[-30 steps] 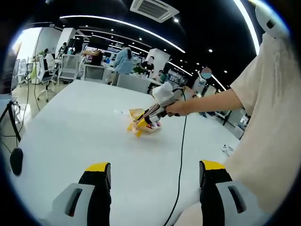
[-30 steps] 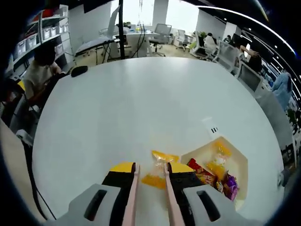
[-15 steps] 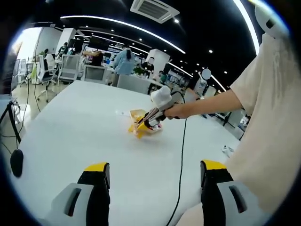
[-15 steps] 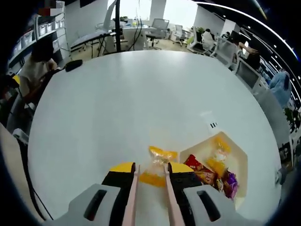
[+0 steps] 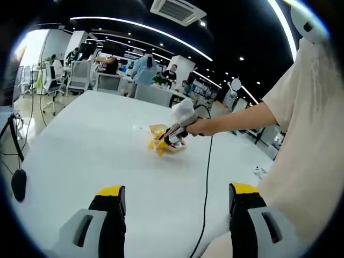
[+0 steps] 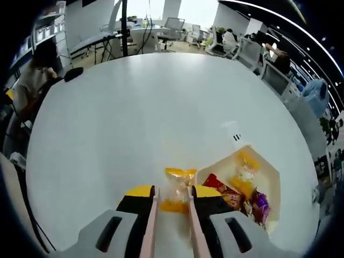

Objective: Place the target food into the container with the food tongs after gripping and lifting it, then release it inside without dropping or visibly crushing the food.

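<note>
Left gripper view: my left gripper (image 5: pixel 175 215), jaws wide apart with nothing between them, yellow-capped black tips rising on either side of the bare round white table (image 5: pixel 80 156). Well ahead of the jaws and near centre, a person's hand (image 5: pixel 198 127) reaches in from the right holding my right gripper (image 5: pixel 165 139), which points down at the cream tray-style container (image 5: pixel 159 131). A small yellow item sits at its tip, right by the container's near edge; too small here to tell whether it touches. A black cable (image 5: pixel 204 183) runs from that hand down toward my right jaw. A pale-sleeved arm (image 5: pixel 301 134) fills the right side.

Right gripper view: my right gripper (image 6: pixel 171 200), with pink food tongs (image 6: pixel 152 228) fixed along the jaws, is clamped on a clear plastic snack packet with yellow-orange ends (image 6: pixel 176 189). The packet sticks out just ahead of the tips, over the table (image 6: pixel 134 113), just left of the angular cream container (image 6: pixel 266 174). It is not inside yet. The container lies ahead-right of the jaws and already holds several wrapped snacks: red (image 6: pixel 221 189), yellow (image 6: pixel 244 166) and purple (image 6: pixel 259 205).
</note>
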A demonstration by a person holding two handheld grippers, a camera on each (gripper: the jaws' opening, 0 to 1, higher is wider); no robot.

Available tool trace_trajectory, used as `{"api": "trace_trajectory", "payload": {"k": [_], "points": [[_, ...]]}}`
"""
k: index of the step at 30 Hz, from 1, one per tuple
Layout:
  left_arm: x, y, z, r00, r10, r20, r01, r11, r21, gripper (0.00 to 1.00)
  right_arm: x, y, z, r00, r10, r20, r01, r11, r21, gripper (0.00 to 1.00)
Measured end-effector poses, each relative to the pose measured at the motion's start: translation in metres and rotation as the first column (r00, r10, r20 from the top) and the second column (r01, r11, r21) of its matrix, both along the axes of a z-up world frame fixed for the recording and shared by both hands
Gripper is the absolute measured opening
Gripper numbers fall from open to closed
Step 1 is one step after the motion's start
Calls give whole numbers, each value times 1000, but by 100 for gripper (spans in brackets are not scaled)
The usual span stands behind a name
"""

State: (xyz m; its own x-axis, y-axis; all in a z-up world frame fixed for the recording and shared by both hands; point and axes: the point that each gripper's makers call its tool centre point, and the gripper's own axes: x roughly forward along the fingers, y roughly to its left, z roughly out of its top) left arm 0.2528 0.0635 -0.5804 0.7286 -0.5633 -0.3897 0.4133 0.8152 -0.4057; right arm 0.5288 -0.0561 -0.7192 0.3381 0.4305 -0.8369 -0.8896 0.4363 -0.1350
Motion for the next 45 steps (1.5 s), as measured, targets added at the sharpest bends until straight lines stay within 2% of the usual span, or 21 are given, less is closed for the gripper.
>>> {"api": "trace_trajectory", "payload": {"k": [10,21,29,45], "points": [[3,-2,-1,1000,-6,2,6,1000,-5,78,-22,12,0,998,54,-16,-54,999,7,27],[0,1,0,1000,0,6,0,1000,-1,78,-14,10,8,999,41,17,-41,999,20,27],[-1,0,-1,1000,3,6,-3,1000,-1,77,-8,12,10,998,61,15,-61,998,15,27],[1,2,-5,1000,3,-11,-3,1000,0,77,-10,9,-11,996,83,-25,-84,996,-22,28]]}}
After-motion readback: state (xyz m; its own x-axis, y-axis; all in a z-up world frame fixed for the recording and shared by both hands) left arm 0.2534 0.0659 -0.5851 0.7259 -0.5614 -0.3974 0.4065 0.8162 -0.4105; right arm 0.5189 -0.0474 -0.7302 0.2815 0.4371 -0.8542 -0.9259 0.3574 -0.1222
